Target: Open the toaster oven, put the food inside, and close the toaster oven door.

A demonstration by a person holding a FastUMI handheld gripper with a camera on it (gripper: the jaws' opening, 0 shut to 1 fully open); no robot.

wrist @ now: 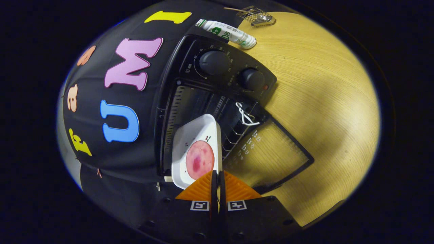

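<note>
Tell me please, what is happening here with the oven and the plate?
The hand-held gripper is shut on the rim of a white square plate with a round pink slice of food on it. It holds the plate at the mouth of the black toaster oven, whose glass door is folded open onto the wooden table. The plate is partly in; the door is not yet closed.

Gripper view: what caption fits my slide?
Gripper shut on white plate of pink food, at the open toaster oven.
</note>
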